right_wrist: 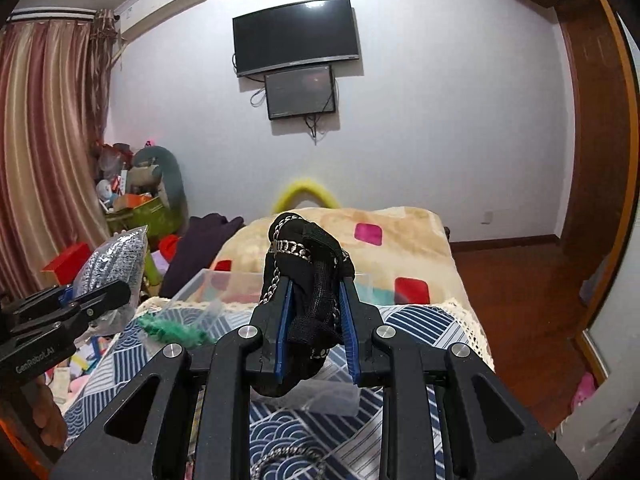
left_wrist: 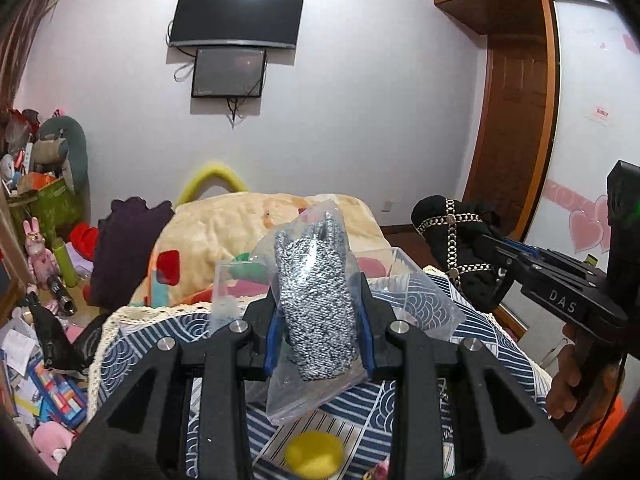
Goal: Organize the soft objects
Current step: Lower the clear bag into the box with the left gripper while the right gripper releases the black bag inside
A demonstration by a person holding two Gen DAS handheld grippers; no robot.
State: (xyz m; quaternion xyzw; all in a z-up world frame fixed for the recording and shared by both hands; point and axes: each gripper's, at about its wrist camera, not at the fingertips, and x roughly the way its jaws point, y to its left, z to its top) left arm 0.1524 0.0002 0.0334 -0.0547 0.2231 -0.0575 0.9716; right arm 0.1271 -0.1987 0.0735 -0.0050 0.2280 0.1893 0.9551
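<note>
My left gripper (left_wrist: 319, 280) is shut on a clear plastic bag holding a grey speckled knit item (left_wrist: 316, 300), lifted above the bed; the bag also shows at the left of the right wrist view (right_wrist: 114, 260). My right gripper (right_wrist: 316, 284) is shut on a black fabric item with silver chain trim (right_wrist: 304, 256), held in the air; it also shows at the right of the left wrist view (left_wrist: 452, 236). A clear plastic storage box (right_wrist: 224, 284) sits on the bed beyond both grippers.
The bed has a blue-and-white patterned cover (right_wrist: 416, 328) and a cream blanket (right_wrist: 320, 232) behind. A yellow round object (left_wrist: 314, 454) and a green fluffy item (right_wrist: 172, 330) lie on the cover. Cluttered toys and boxes (left_wrist: 44, 184) fill the floor at left. A dark purple cloth (left_wrist: 128, 256) lies by the bed.
</note>
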